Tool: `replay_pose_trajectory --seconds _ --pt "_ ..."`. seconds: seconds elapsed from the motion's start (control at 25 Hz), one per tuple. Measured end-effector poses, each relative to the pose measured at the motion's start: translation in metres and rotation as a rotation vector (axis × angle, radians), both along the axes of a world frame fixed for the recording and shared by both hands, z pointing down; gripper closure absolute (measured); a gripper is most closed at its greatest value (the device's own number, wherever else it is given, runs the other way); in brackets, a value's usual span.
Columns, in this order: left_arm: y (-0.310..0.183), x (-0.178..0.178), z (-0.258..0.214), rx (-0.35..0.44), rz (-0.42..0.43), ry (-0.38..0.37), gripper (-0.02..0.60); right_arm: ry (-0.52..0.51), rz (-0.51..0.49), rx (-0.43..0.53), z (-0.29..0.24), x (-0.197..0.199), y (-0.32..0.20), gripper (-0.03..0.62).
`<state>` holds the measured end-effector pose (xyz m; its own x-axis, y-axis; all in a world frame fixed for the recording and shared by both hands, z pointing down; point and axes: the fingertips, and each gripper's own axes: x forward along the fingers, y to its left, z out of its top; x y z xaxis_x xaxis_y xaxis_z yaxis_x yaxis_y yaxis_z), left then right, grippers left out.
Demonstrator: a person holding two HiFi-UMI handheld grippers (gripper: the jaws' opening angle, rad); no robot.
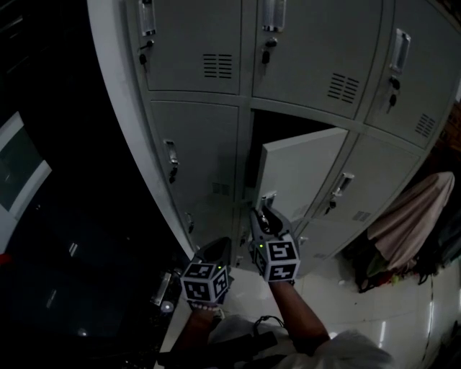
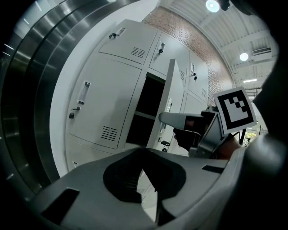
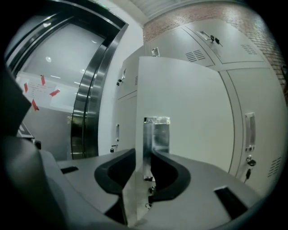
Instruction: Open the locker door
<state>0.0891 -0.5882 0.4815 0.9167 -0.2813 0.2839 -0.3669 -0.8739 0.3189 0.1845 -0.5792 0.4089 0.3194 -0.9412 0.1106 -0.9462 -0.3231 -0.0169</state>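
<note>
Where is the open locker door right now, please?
In the head view, the open door sits centre-frame in the middle row of lockers, its free edge clamped in the right gripper.

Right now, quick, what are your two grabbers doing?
Left gripper: closed, holding nothing.
Right gripper: closed on the locker door, at its edge.

Head view dim and underexposed, left side nearly black, with faint gleams on the pale floor [image 1: 403,310] and flat grey light on the lockers [image 1: 202,151], straight edges bowed toward the borders. Left gripper view bright, with round ceiling lamps [image 2: 213,5] blown out to white, streaked sheen on the steel frame [image 2: 31,90], black vignette at the corners and the near left claw [image 2: 145,177] soft. Right gripper view evenly lit, with glare on the metal plate [image 3: 156,134] of the locker door [image 3: 189,99] and heavy fisheye curvature.
</note>
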Motion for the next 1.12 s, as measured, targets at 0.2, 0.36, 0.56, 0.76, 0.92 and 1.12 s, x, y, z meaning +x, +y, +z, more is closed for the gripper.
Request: replay_pose_trajectory --seconds 0.2,0.36,0.56,0.76,0.92,1.12 --pt "0.028 -0.002 0.002 -0.004 -0.017 -0.001 0.588 -0.005 -0.052 0.014 -0.002 -0.007 0.027 0.465" --pt "0.055 -0.003 0.003 -0.010 -0.031 -0.002 0.588 -0.009 -0.110 0.017 -0.001 -0.011 0.051 0.459" --pt "0.087 0.000 0.008 -0.019 -0.056 -0.006 0.588 0.027 -0.138 0.015 -0.003 -0.012 0.085 0.451" --pt "0.116 0.005 0.007 -0.005 -0.074 -0.009 0.588 0.018 -0.160 -0.001 0.000 -0.009 0.117 0.444" --pt "0.135 0.009 0.003 0.008 -0.079 -0.011 0.588 0.023 -0.164 -0.006 0.002 -0.005 0.139 0.444" --pt "0.157 0.016 0.001 0.014 -0.071 -0.016 0.588 0.035 -0.172 -0.007 0.001 0.003 0.167 0.442"
